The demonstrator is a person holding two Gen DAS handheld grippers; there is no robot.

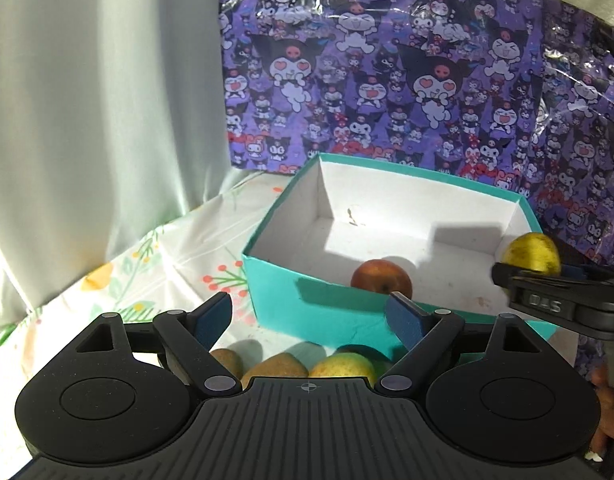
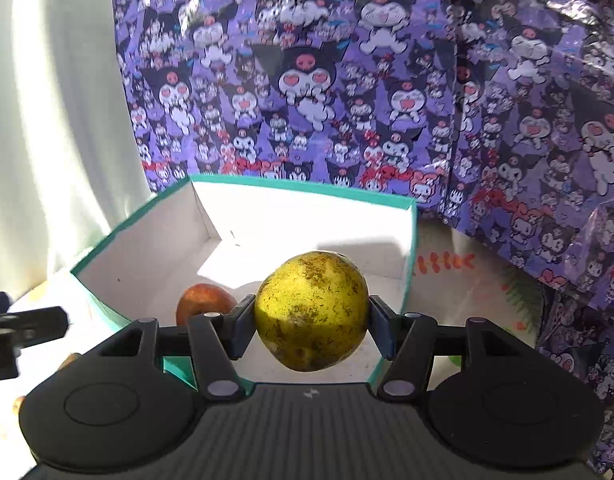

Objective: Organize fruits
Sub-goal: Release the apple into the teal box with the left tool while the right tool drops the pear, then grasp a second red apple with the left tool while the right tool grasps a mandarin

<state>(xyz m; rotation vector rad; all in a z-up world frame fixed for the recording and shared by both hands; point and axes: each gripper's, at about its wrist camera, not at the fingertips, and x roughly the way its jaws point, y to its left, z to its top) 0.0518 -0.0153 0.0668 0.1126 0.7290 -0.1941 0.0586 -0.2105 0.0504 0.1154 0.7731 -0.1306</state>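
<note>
One red apple [image 2: 205, 302] in teal box [image 2: 107, 258] beyond right claw [image 2: 311, 326] clenching yellow pear [image 2: 311, 312], left claw [image 1: 309, 318] released above three fruits [image 1: 343, 366], floral desk [image 1: 155, 256], purple cartoon backdrop [image 2: 347, 80].

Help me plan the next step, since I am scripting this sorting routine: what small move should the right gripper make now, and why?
Probably lower the right gripper a little into the teal box and then open it. It is shut on the yellow pear, which already hangs over the box's white floor beside the red apple inside. The left gripper is open, above other fruit outside the box.
</note>
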